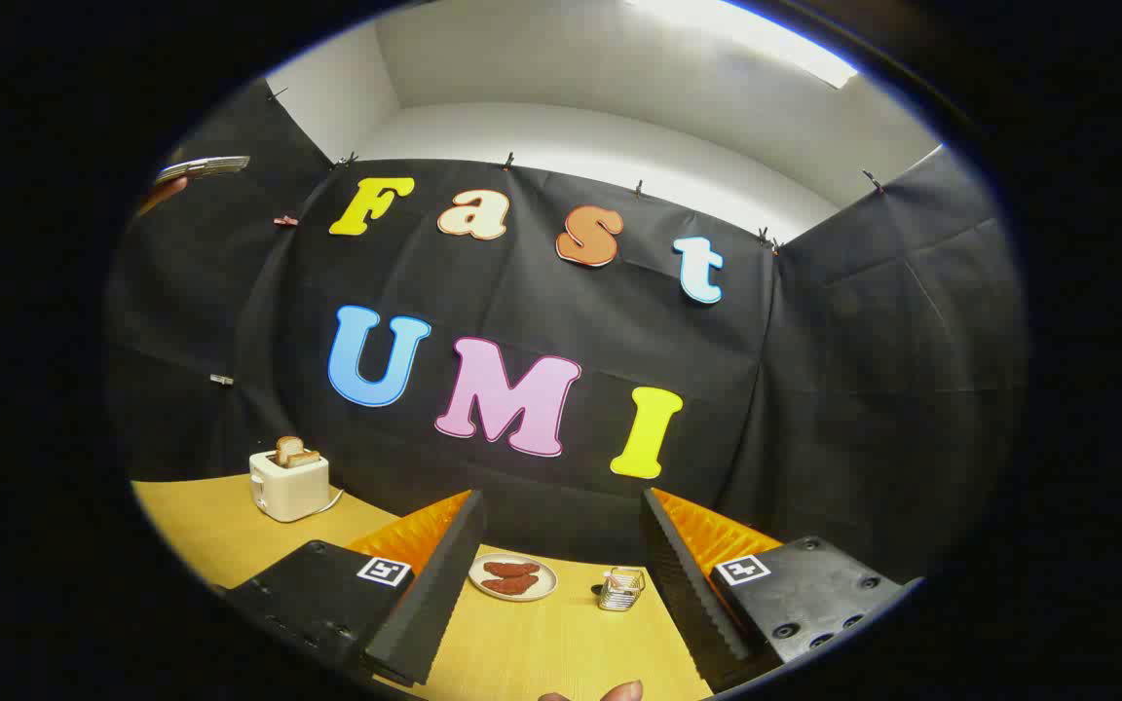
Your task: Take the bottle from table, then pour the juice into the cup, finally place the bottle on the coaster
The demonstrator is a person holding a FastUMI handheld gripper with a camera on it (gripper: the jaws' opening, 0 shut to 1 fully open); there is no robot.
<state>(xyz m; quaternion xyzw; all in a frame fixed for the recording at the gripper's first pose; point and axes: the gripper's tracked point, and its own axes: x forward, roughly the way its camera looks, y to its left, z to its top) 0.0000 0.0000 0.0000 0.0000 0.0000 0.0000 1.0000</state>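
While the black cloth wall (561, 321) takes up most of the gripper view, a yellow wooden table (210, 535) runs along its foot, with white wall and a lit ceiling strip above the cloth. Raised over that table, the gripper (561, 545) holds its two fingers (439, 574) wide apart, with nothing between them but bare tabletop. Well off beyond the left finger, near the cloth, stands a cream toaster (288, 485) with two slices of toast poking out of its slots. Just ahead, between the fingers, lies a pale plate (512, 577) carrying two reddish-brown pieces of food. Beside the plate, closer to the right finger, sits a small wire basket (621, 589). I cannot make out a bottle, cup or coaster among these things. Fingertips of a person's hand (619, 692) peek in at the nearest edge of the table.
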